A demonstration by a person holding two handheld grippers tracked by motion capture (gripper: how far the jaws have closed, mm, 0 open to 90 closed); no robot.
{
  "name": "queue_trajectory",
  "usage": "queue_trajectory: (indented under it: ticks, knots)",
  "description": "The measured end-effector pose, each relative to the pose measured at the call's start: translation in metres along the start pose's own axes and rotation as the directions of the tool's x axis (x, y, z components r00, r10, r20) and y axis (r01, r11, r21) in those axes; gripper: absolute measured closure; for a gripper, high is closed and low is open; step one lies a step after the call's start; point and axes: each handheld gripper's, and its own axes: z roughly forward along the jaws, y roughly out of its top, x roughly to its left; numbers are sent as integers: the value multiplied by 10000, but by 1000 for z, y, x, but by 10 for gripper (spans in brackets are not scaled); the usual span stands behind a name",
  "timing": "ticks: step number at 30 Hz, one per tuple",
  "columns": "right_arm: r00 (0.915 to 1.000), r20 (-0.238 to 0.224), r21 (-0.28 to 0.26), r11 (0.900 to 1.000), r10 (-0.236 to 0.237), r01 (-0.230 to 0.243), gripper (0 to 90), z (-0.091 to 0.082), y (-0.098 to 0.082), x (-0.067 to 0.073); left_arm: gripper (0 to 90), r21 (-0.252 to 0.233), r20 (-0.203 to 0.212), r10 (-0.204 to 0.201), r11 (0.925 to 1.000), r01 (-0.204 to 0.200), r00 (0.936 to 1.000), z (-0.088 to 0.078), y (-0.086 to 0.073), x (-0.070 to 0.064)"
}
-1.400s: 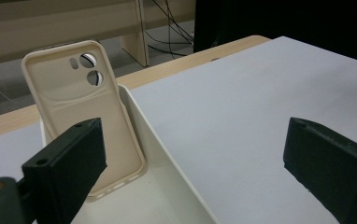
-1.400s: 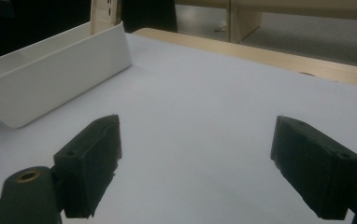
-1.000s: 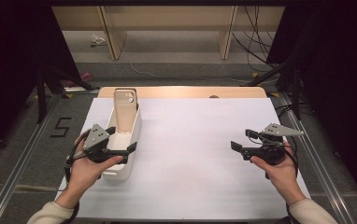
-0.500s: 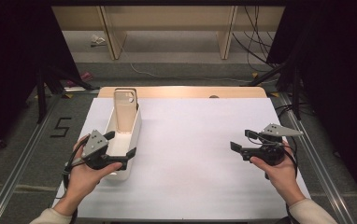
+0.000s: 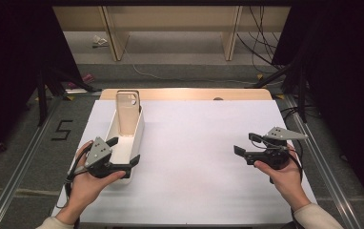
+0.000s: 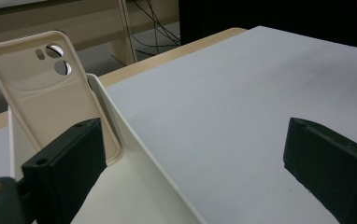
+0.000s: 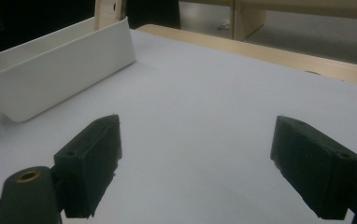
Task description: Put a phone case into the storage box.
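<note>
Your left tool (image 5: pixel 124 151) is spread wide, straddling the tray's (image 5: pixel 137 128) near right wall; phone case (image 5: pixel 127 106) leans upright at tray's far end. Right tool (image 5: pixel 245 144) released, well apart on the tabletop (image 5: pixel 194 143).

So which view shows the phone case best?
The left gripper view: the phone case is close, camera holes clear, leaning in the tray. The high view shows it small; the right gripper view, just its top.
</note>
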Motion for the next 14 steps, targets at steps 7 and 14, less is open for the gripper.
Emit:
queue_trajectory:
  ticks: [7,14]
  knots:
    - [10000,-14,12,10000,-8,8,172,0,0,0,55,9,19,30,10000,-30,10000,1,-1,-2]
    - [10000,-12,5,10000,1,-1,172,1,0,0,55,-49,56,93,9999,-93,9999,1,1,-4]
